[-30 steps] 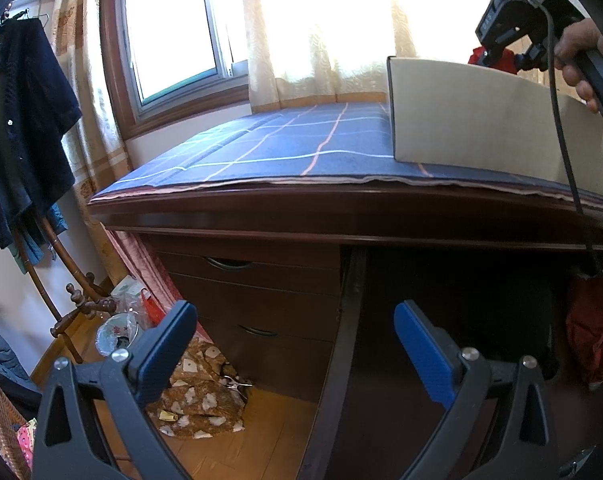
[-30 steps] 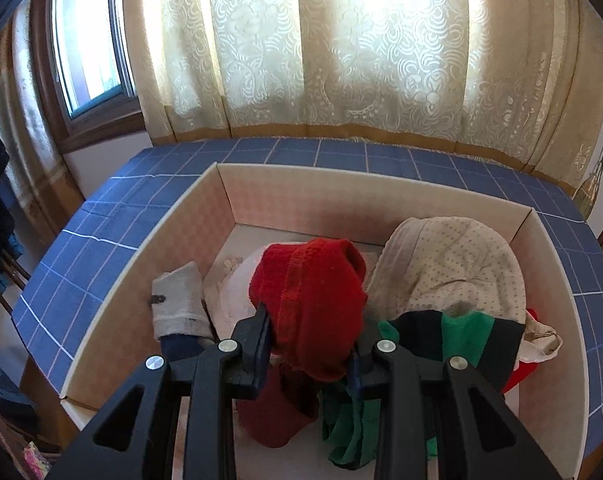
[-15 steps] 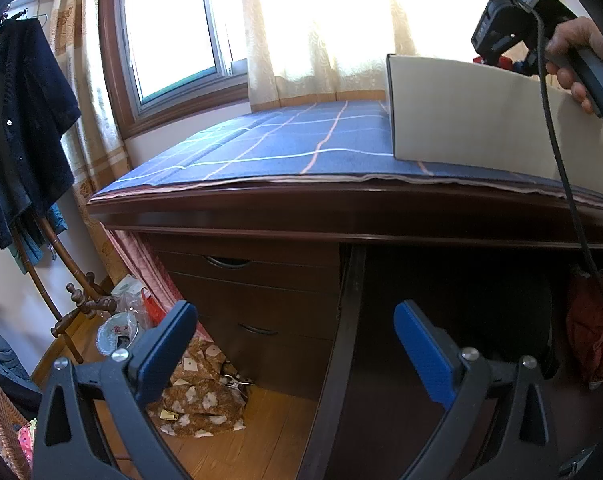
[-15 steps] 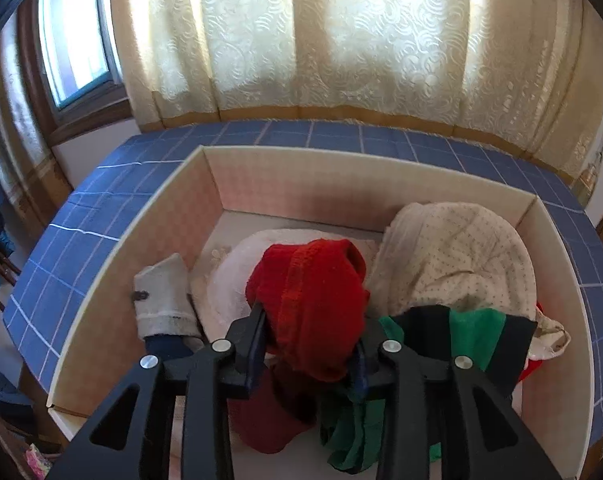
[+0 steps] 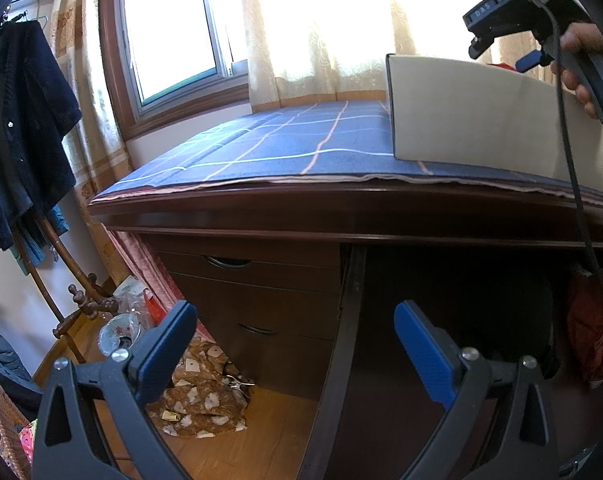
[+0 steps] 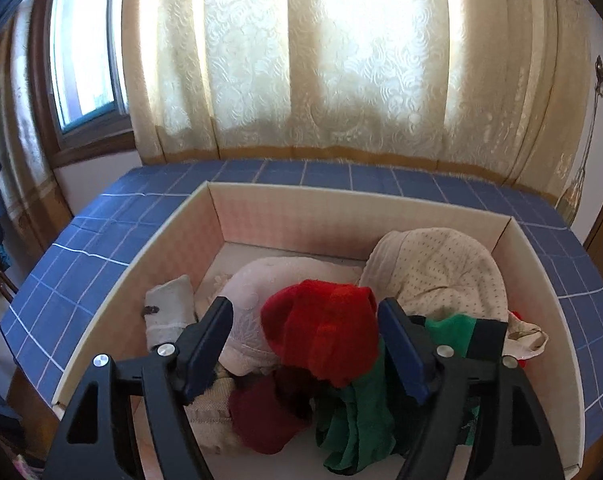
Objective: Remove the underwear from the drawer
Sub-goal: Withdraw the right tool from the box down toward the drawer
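On the blue checked cloth (image 6: 81, 236) that covers the dark wooden desk (image 5: 341, 220) stands the open cream cardboard box (image 6: 169, 240), the landmark here; it seems to serve as the drawer of the task. Inside the box lies a loose heap of clothing. Against its far right wall rests a cream dotted fabric piece (image 6: 441, 268); toward its middle a pale pink lacy garment (image 6: 257, 292); on top of the heap, near the box's front, the red underwear (image 6: 325, 332); below and right of that a green and black garment (image 6: 353, 424); by the left wall a small grey-white sock (image 6: 165, 312).

The right gripper (image 6: 303, 338) hangs over the front of the box, and its jaws have just been opening: they stand spread, with the red underwear between them, though the blue pads no longer press it. The left gripper (image 5: 293, 344) waits below the box, in front of the desk's drawers, with its jaws wide apart and nothing between them.

By my judgement, little is done. All the clothing is inside the box, and nothing lies on the cloth beside it. The red underwear has yet to be gripped, lifted over the wall and set down outside.
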The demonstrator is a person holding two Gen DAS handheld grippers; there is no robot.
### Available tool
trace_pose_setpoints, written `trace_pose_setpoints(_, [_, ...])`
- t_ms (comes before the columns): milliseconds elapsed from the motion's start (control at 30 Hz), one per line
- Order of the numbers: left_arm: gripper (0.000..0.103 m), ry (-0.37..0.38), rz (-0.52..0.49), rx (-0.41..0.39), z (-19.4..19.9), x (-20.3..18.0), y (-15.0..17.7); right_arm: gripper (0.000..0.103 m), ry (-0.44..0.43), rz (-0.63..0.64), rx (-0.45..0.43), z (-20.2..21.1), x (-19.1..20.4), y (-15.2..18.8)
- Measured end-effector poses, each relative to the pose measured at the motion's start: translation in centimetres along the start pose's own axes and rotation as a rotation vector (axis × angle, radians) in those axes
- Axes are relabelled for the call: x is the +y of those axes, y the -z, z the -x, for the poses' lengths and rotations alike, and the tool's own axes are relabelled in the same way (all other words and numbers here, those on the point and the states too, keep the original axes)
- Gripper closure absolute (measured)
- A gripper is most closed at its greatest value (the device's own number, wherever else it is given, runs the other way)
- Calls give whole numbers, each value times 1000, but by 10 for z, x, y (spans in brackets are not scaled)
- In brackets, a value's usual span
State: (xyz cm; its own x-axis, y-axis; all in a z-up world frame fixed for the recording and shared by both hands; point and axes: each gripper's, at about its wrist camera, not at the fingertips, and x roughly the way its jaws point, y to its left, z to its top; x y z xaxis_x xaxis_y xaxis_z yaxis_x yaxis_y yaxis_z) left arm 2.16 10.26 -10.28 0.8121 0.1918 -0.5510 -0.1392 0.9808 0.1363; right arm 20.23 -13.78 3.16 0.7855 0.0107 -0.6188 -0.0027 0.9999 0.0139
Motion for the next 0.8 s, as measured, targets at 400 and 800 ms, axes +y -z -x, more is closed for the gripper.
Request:
trace_pose_setpoints(400, [2, -5, 0, -1, 2, 2, 1, 26, -73, -36, -222, 63, -3, 41])
trace_pose_setpoints(800, [2, -8, -5, -1, 2, 0, 0, 26, -87, -5, -235, 100, -1, 103])
